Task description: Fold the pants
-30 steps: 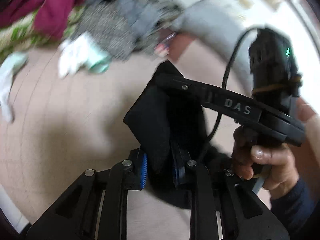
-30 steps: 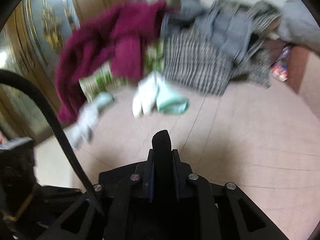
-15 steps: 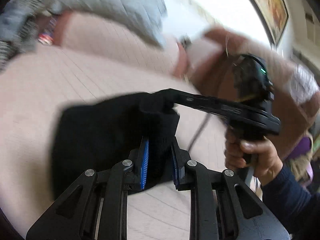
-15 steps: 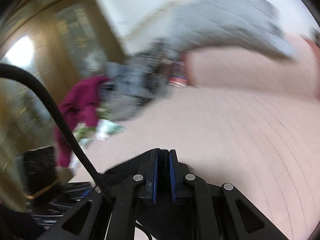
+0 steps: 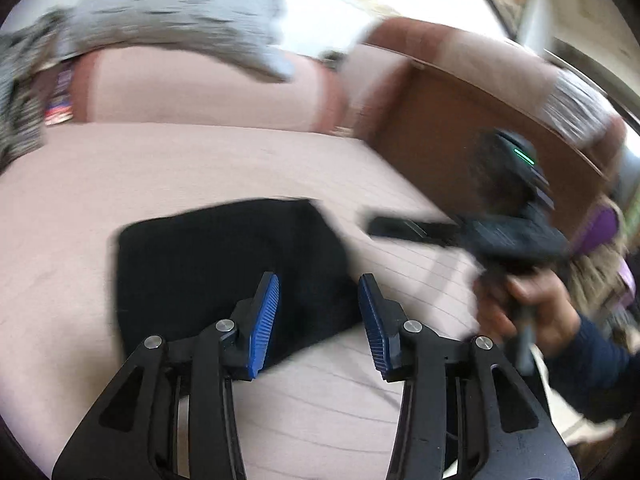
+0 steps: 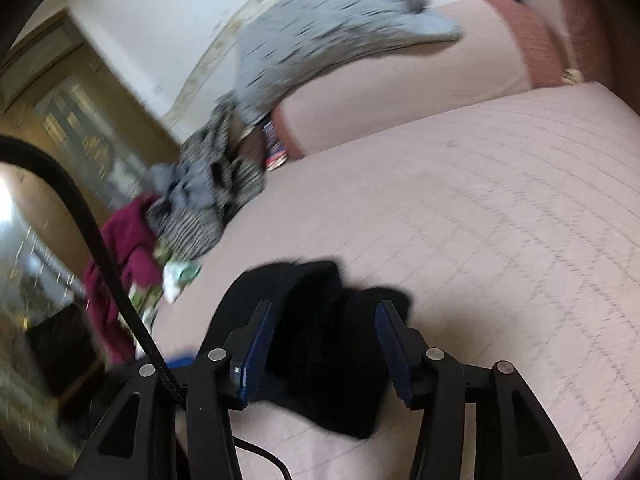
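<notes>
The black pants (image 5: 208, 264) lie folded into a compact block on the pink quilted bed (image 5: 160, 168). My left gripper (image 5: 318, 292) is open and empty, just above the block's near right corner. The right gripper (image 5: 404, 228) shows in the left wrist view to the right of the pants, held in a hand; it is blurred there. In the right wrist view the right gripper (image 6: 324, 320) is open, its blue pads either side of the black pants (image 6: 316, 340) without gripping them.
A grey blanket (image 5: 180, 12) hangs over the pink headboard (image 5: 208, 88) at the back. A pile of striped, grey and maroon clothes (image 6: 192, 200) lies at the bed's far left. A brown wooden bed end (image 5: 460, 128) rises on the right.
Both grippers were shut on the black pants and carried them across the bed. Now both have opened and the pants lie released on the bed as a folded block.
</notes>
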{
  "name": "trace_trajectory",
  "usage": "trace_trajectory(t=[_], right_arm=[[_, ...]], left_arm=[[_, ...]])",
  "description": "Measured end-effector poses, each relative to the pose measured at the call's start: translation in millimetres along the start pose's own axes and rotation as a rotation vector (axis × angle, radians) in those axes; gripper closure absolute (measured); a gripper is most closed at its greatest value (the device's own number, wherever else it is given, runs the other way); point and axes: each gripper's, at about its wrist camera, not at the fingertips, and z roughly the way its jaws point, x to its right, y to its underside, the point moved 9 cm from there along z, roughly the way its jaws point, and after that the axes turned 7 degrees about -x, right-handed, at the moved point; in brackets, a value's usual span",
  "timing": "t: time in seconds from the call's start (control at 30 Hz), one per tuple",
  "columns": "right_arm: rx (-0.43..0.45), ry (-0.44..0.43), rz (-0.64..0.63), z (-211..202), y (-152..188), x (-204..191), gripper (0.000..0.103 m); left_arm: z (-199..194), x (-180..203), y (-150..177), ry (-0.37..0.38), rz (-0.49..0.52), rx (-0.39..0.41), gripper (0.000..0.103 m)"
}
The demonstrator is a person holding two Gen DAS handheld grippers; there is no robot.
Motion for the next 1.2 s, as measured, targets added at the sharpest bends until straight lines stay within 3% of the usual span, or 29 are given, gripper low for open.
trace_trajectory(t=[0.1,0.2,0.27,0.63,1.03,1.2], right_arm=[[-0.056,-0.010,-0.057,17.3,16.0,-17.2,0.047],[-0.096,0.097,-0.105,34.0,26.0,-11.0,0.042],[-0.102,0.123,-0.111,38.4,31.3,-6.3,0.042],[-0.091,-0.016,0.007,43.0,25.5,2.7,0.037],[-0.022,-0.105,0.207,32.7,-4.9,16.5,0.026],[-0.124,0.051,0.128,61.5,9.2,15.9,0.030]], left_arm=[[-0.3,-31.1,-9.5,-0.045,-0.126,0.013,0.062],[5.9,-42.5,-16.1,-0.073,-0.178,0.008,0.062],[10.5,-47.3,-15.2,-0.099,-0.179,-0.001,0.062],[36.9,-50.6,4.3,-0.211,-0.122,-0.067,0.062],[40.0,-50.3,9.2,-0.227,-0.115,-0.072,0.061],[37.2,-53.1,8.5,-0.214,-0.136,-0.075,0.061]])
